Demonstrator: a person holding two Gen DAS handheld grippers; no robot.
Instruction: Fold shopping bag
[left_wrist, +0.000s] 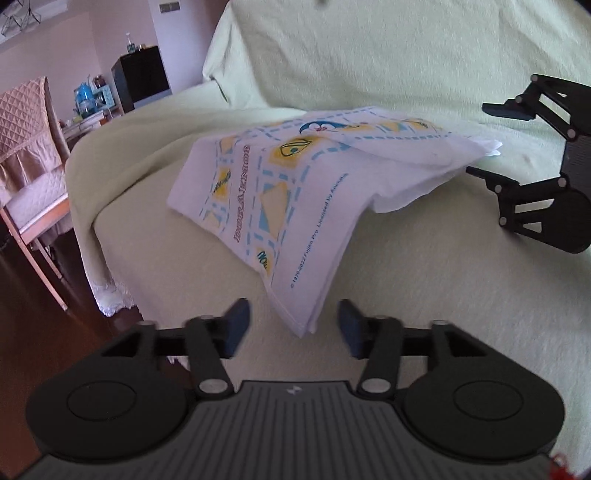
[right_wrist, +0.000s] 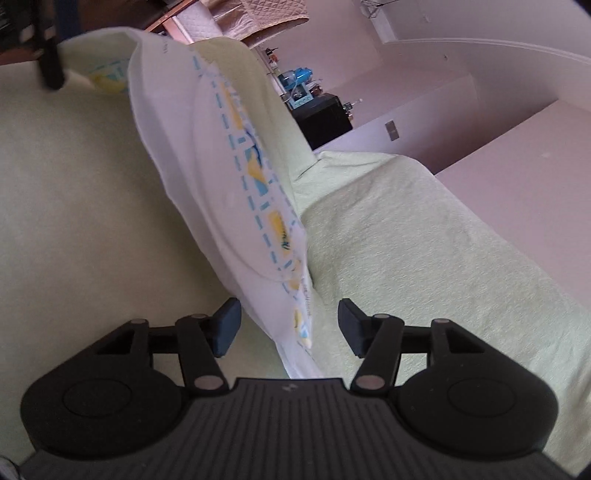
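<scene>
Because the shopping bag (left_wrist: 295, 177) is thin printed fabric or non-woven sheet, I judge it light, limp and free to slide on the pale green sofa cover (left_wrist: 406, 277) where it lies, partly folded in several layers. It looks neither fragile nor stiff; the layers will likely shift unless pinched together. I rate the stacked corner (left_wrist: 306, 325) nearest the left gripper as the best hold, with the loose edge at the far right (left_wrist: 480, 147) as the second hold.

I see the left gripper (left_wrist: 293, 326) spread wide, its fingers (left_wrist: 236, 325) flanking that corner without touching it. I see the right gripper (right_wrist: 288, 326) equally wide, with the bag's edge (right_wrist: 295, 332) lying between its fingers; contact is not evident and nothing is clamped. From the left wrist view, the right gripper (left_wrist: 476, 140) stands just beside the bag's loose edge
</scene>
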